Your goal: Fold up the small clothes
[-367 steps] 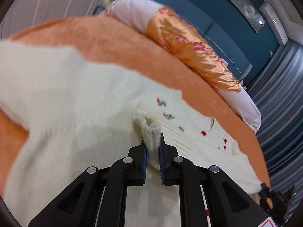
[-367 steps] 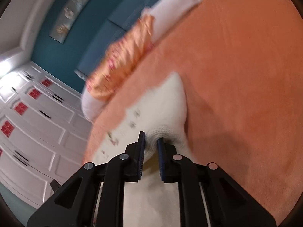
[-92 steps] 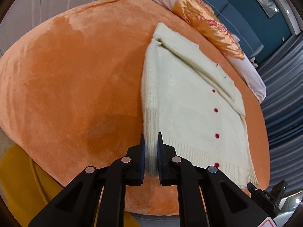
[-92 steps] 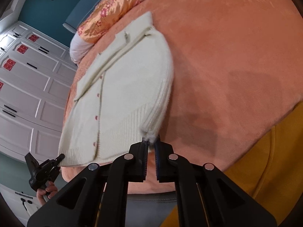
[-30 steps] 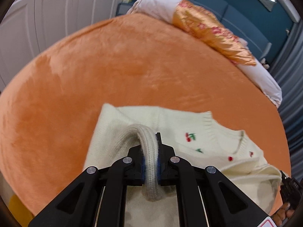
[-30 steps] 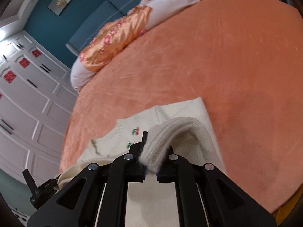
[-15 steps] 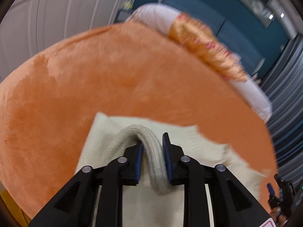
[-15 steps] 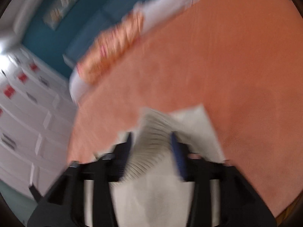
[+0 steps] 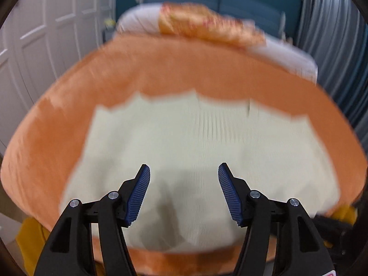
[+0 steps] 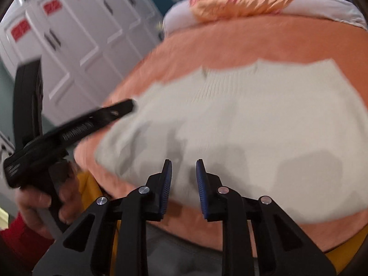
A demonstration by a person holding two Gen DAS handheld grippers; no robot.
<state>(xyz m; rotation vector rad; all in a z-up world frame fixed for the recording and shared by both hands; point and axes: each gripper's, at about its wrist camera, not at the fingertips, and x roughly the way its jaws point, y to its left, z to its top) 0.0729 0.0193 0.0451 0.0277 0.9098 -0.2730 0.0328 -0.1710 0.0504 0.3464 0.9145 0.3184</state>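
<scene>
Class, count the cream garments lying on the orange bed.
1. The folded cream sweater lies on the bed near its front edge. Others may be hidden out of view.

**Both grippers let go of the folded cardigan**

The left gripper [image 9: 184,172] has just been opening, and the knitted fold it pinched a second ago is out of it. The right gripper [image 10: 183,164] opened, then narrowed again, empty. The cream knitted cardigan [image 9: 195,161], earlier spread long, now lies folded on the orange plush bedspread [image 9: 69,96].

Both wrist views near, angled down across folded cream cardigan [image 9: 184,142] on orange bed [image 9: 57,126], facing pillows [image 10: 241,2]
</scene>
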